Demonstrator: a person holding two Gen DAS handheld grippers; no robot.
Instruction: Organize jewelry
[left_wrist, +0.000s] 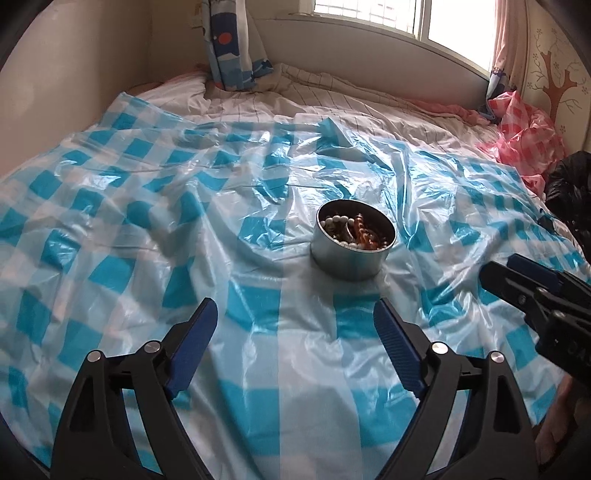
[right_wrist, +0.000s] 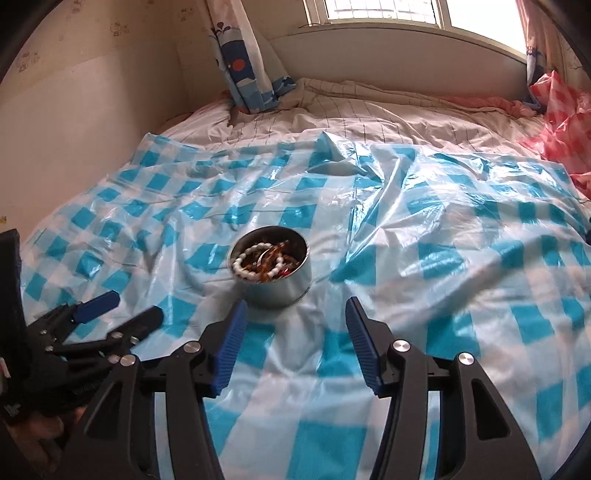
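A round metal tin (left_wrist: 349, 260) stands on a blue-and-white checked plastic sheet (left_wrist: 147, 229) spread over a bed. It holds white bead bracelets (right_wrist: 255, 271), amber beads and other jewelry. In the left wrist view my left gripper (left_wrist: 295, 314) is open and empty, a little short of the tin. My right gripper (left_wrist: 496, 269) enters from the right edge. In the right wrist view the tin (right_wrist: 275, 286) sits just beyond my open, empty right gripper (right_wrist: 295, 312). The left gripper (right_wrist: 133, 306) shows at lower left, open.
A pink checked plastic sheet (left_wrist: 524, 133) is bunched at the bed's far right, next to a black bag (left_wrist: 569, 192). A blue patterned curtain (left_wrist: 232, 44) hangs at the far wall under a window (left_wrist: 406, 18). A wall runs along the bed's left side.
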